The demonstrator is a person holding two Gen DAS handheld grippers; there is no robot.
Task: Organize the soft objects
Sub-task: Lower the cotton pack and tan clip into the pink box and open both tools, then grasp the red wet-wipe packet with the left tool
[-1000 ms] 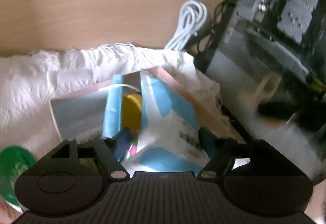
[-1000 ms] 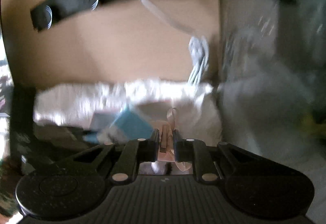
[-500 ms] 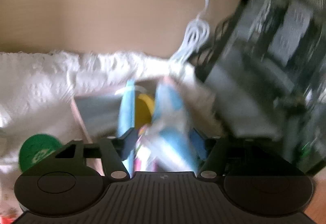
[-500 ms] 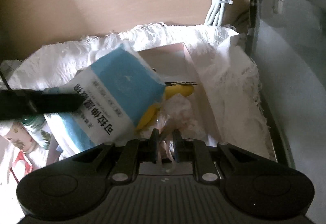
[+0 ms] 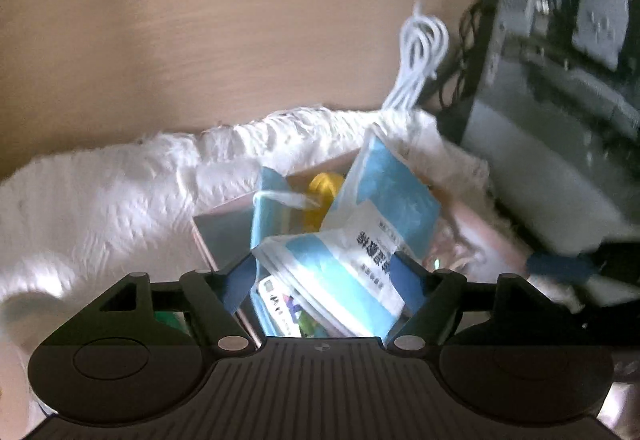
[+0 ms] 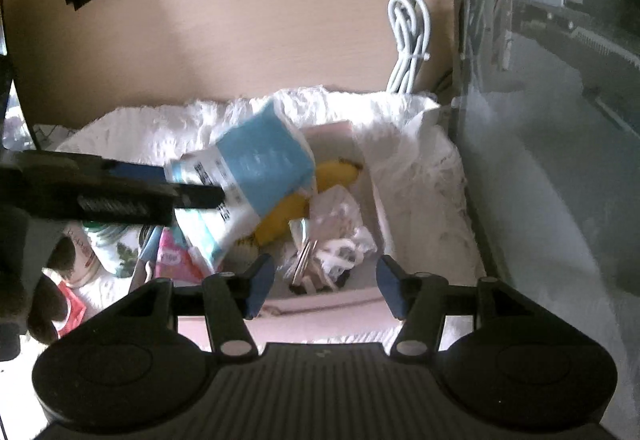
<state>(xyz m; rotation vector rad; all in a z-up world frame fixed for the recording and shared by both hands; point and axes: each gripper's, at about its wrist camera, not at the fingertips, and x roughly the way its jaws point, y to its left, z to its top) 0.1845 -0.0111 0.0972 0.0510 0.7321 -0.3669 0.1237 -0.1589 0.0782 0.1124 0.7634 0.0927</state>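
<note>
Left gripper (image 5: 322,276) stood wide, jaws opening; its blue pads flanked a blue-and-white tissue pack (image 5: 360,240) that leaned tilted in the pink box (image 6: 340,304). Whether the pads still pressed the pack could not be told. Right gripper (image 6: 322,286) was about half open and opening, above the box's near end; nothing gripped. A clear plastic bag (image 6: 336,236) lay loose in the box just beyond its fingertips, beside a banana (image 6: 304,199). The box sat on a white towel (image 6: 416,175). A coiled white cable (image 6: 408,39) lay on the wooden desk (image 6: 240,39) behind.
</note>
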